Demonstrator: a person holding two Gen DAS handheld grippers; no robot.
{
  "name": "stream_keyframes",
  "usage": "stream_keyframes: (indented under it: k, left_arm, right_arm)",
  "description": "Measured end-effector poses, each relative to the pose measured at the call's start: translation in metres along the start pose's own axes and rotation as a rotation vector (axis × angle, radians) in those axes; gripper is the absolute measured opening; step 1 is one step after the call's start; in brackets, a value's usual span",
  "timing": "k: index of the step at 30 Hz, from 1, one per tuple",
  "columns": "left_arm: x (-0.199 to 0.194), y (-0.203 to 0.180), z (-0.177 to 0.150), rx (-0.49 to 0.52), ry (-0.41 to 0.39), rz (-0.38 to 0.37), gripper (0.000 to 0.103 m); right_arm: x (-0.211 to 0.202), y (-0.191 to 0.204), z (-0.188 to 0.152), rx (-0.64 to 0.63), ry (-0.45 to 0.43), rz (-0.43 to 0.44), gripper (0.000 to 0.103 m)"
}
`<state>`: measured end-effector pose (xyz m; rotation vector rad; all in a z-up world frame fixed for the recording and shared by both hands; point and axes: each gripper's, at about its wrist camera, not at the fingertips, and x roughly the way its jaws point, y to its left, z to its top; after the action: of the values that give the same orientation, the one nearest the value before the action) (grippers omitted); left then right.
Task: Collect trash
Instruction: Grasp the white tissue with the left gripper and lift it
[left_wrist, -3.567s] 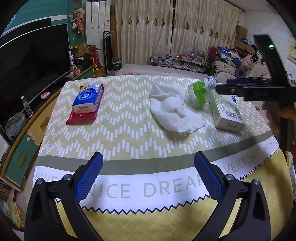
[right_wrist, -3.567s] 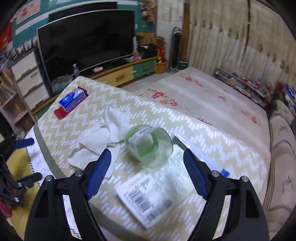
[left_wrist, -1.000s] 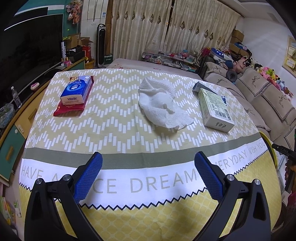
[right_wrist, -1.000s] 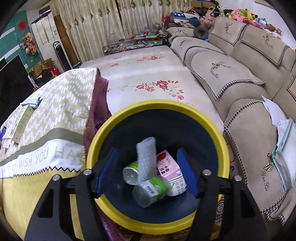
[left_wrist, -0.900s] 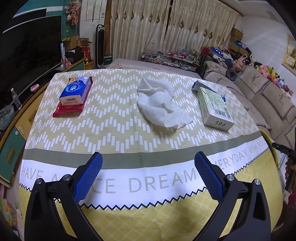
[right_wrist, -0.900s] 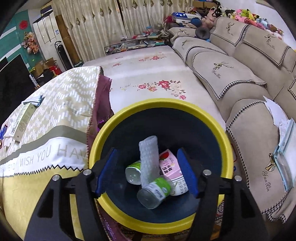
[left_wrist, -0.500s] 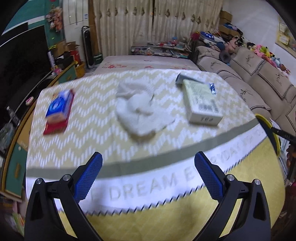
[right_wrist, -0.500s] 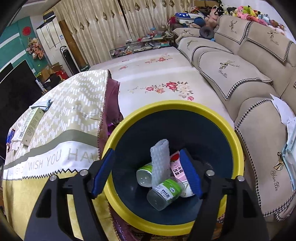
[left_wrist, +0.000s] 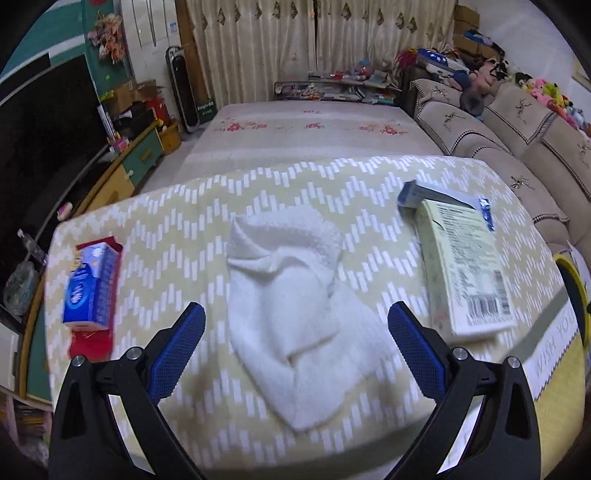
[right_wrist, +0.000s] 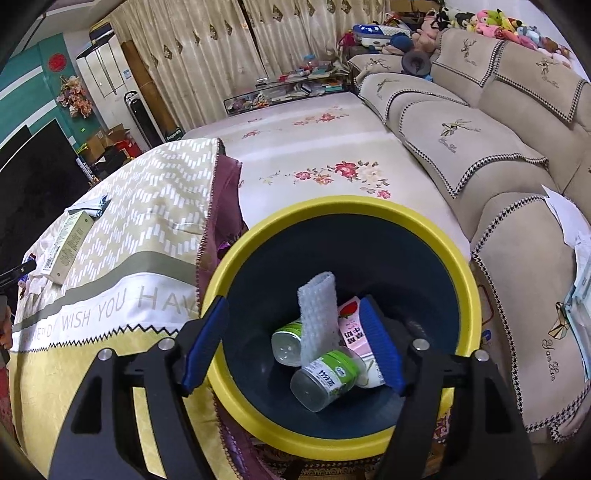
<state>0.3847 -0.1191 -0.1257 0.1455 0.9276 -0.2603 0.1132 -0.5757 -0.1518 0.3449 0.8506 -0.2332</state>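
the right tool (right_wrist: 293, 345) hangs over the bin (right_wrist: 458, 266), jaws just eased wider and holding nothing; a bottle (right_wrist: 323, 376), a second bottle (right_wrist: 286, 341), a carton (right_wrist: 352, 330) and a foam strip (right_wrist: 317, 314) lie inside it. the bin stands just beside the surface (right_wrist: 110, 236) edge, sofa (right_wrist: 517, 240) on its other side. the left tool (left_wrist: 295, 354) is open and empty above a towel (left_wrist: 291, 295). a box (left_wrist: 461, 266) sits near the right edge, perhaps overlapping a blue packet (left_wrist: 413, 192); tissues (left_wrist: 90, 288) near the left edge.
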Motion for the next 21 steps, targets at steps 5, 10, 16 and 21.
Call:
stream_keyframes:
  k: [5, 10, 16, 21]
  left_arm:
    - [0.024, 0.01, 0.009, -0.039, 0.038, 0.01, 0.09]
    - [0.036, 0.013, 0.012, -0.041, 0.055, 0.02, 0.089]
    - [0.046, 0.014, 0.012, -0.038, 0.061, 0.026, 0.084]
    - [0.046, 0.015, 0.007, -0.039, 0.044, 0.025, 0.07]
  right_arm:
    - [0.004, -0.006, -0.002, 0.012, 0.013, -0.008, 0.07]
    - [0.008, -0.006, -0.003, 0.012, 0.02, -0.011, 0.07]
    - [0.012, -0.003, -0.004, 0.002, 0.022, -0.015, 0.071]
    - [0.014, -0.002, -0.005, 0.004, 0.024, -0.011, 0.071]
